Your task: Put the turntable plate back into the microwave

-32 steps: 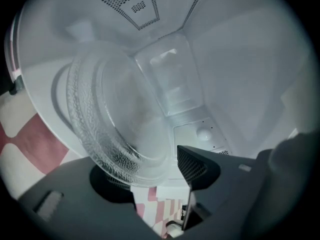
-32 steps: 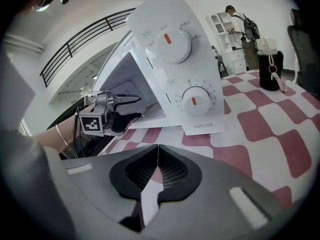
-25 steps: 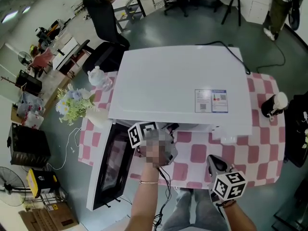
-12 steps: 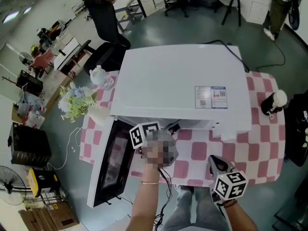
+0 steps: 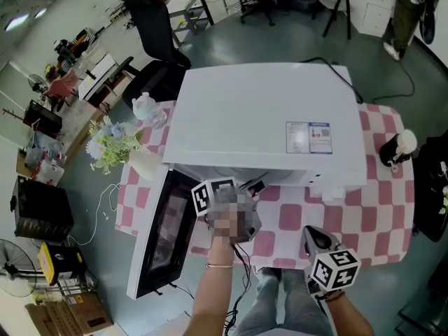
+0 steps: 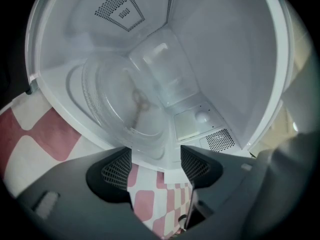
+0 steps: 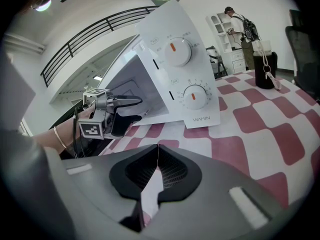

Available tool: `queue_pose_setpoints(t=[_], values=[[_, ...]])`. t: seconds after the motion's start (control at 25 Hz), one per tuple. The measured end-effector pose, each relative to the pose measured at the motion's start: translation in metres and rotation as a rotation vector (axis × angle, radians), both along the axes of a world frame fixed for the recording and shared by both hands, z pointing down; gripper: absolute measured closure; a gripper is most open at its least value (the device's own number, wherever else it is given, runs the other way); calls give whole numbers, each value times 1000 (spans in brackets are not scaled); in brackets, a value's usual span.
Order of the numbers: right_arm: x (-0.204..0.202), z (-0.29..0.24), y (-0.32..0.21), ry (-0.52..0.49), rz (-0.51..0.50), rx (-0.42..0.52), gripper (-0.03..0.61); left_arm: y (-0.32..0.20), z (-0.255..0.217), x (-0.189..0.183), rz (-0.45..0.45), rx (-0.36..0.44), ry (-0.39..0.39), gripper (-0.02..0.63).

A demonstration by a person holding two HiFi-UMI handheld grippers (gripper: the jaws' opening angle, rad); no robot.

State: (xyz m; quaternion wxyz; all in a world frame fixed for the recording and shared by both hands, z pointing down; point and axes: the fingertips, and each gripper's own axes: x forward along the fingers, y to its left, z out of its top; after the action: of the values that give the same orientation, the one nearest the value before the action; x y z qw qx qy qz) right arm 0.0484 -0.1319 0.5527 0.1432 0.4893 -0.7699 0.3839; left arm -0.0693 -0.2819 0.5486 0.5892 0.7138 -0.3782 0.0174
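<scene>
A pink-and-white checked tablecloth (image 5: 381,187) covers a table on a grey floor (image 5: 280,40) near an office chair (image 5: 150,26). The clear glass plate (image 6: 125,109) lies inside the white microwave (image 5: 259,117), whose door (image 5: 164,236) is open. The left gripper (image 6: 156,160) gapes empty at the opening, while the right gripper (image 7: 156,170) is clenched on nothing.

Right claw (image 7: 158,153), jaws together, hangs over the checked counter (image 7: 260,129); left claw (image 7: 133,109) at the white microwave (image 7: 186,79) opening.
</scene>
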Motion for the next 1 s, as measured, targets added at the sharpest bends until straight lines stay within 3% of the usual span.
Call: queue_pose_setpoints(t=[0.4,0.68,0.8,1.0], values=[[-8,-4,8,2,-7,5,566,8,-14,7,19,44,33,318],[-16,-12,13,5,-22,18,566,20,-21,2,24,61,12,318],[-18,-16,15,9,-27,24,566,25,-22,-4,19,70,-20,318],[-22,-25,18,16,-46,37,566,38,-31,-15,19,117,-145,318]])
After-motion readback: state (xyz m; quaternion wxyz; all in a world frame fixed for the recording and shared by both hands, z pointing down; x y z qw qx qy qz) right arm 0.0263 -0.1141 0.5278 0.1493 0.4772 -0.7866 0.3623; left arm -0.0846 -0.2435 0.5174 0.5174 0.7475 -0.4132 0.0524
